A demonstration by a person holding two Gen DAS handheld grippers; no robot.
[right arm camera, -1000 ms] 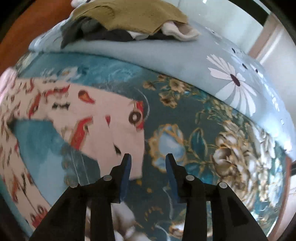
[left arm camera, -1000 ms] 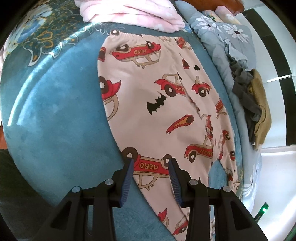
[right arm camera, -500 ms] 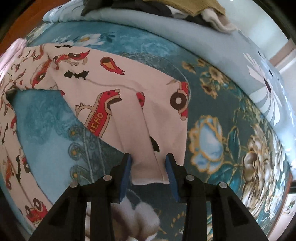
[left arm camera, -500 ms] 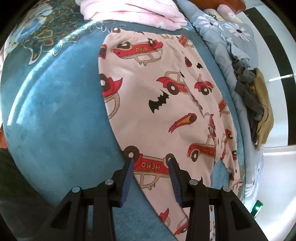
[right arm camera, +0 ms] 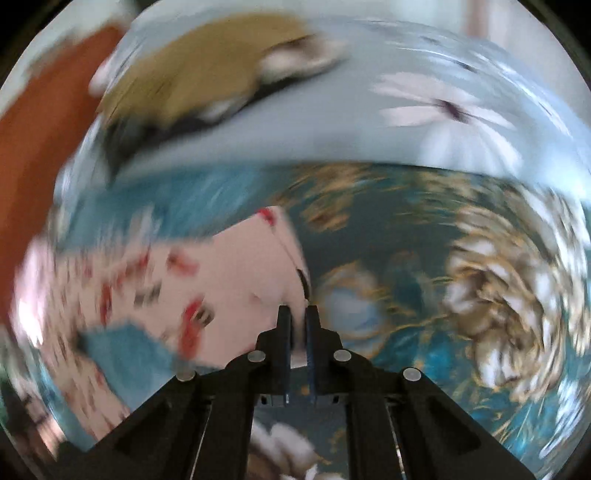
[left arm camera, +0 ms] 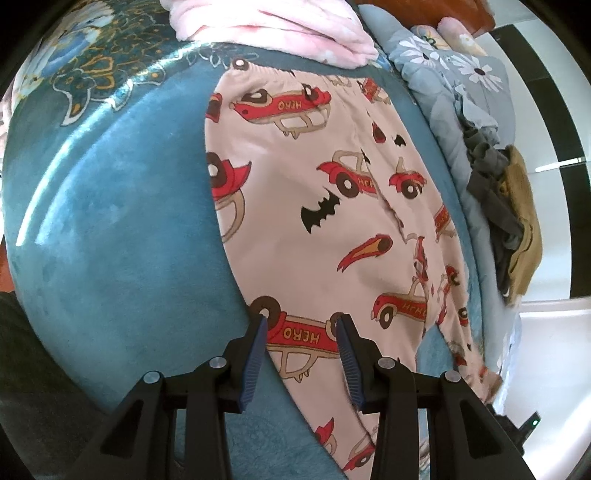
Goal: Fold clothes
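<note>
Pink children's pants (left arm camera: 317, 206) printed with red cars and black bats lie spread flat on a teal floral bedspread (left arm camera: 110, 229). My left gripper (left arm camera: 301, 325) is open, its blue-padded fingers straddling the edge of one leg. In the right wrist view, which is blurred by motion, my right gripper (right arm camera: 298, 314) is shut on the hem of the other pant leg (right arm camera: 229, 273), and the cloth bunches at the fingertips.
A folded pink blanket (left arm camera: 280, 26) lies beyond the waistband. A grey daisy-print quilt (left arm camera: 450, 77) runs along the right, with a pile of dark and tan clothes (left arm camera: 513, 206) on it. The pile also shows in the right wrist view (right arm camera: 207, 70).
My right gripper moved onto the pant leg's hem, closed on it, and is now moving fast. My left gripper has barely moved and stays open.
</note>
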